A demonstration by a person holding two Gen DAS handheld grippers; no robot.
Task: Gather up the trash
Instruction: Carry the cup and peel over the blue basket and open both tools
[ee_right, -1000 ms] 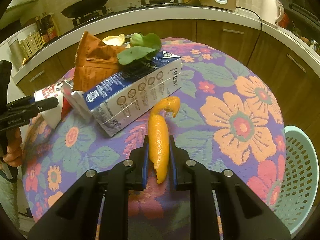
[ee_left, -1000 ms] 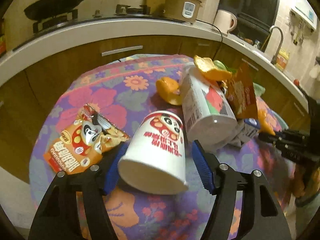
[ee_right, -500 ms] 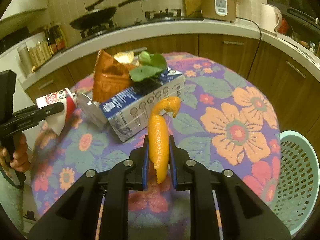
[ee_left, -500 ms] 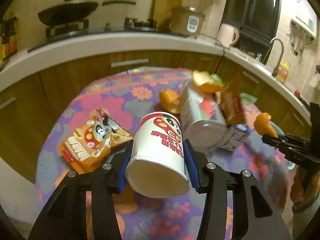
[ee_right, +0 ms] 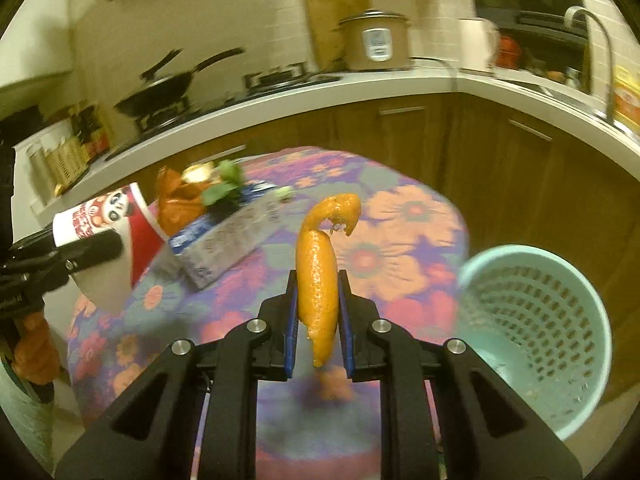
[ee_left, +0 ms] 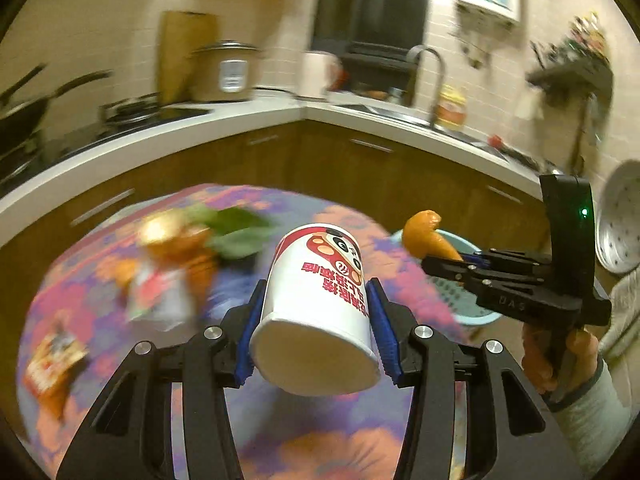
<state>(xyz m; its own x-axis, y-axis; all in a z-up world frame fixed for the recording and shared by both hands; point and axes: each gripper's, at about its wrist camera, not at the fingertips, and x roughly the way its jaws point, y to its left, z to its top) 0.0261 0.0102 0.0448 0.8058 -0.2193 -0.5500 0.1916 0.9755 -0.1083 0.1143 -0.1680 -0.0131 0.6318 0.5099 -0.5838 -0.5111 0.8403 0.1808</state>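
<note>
My left gripper (ee_left: 316, 332) is shut on a white paper noodle cup (ee_left: 320, 300) with red print and a panda, held up above the flowered table (ee_left: 320, 432). My right gripper (ee_right: 318, 312) is shut on a long orange peel (ee_right: 318, 276), lifted above the table's near edge. The peel also shows in the left wrist view (ee_left: 424, 236), and the cup in the right wrist view (ee_right: 104, 240). A pale green perforated trash basket (ee_right: 536, 332) stands on the floor to the right of the table.
A blue-and-white carton (ee_right: 228, 244), an orange snack bag (ee_right: 176, 200) and green leaves (ee_right: 224, 184) lie on the table. A red snack wrapper (ee_left: 52, 364) lies at its left. Wooden cabinets and a white counter (ee_right: 360, 84) curve behind.
The left gripper closed on the noodle cup, lifted it and swung right toward the basket. The right gripper lifted the orange peel off the table and moved toward the basket.
</note>
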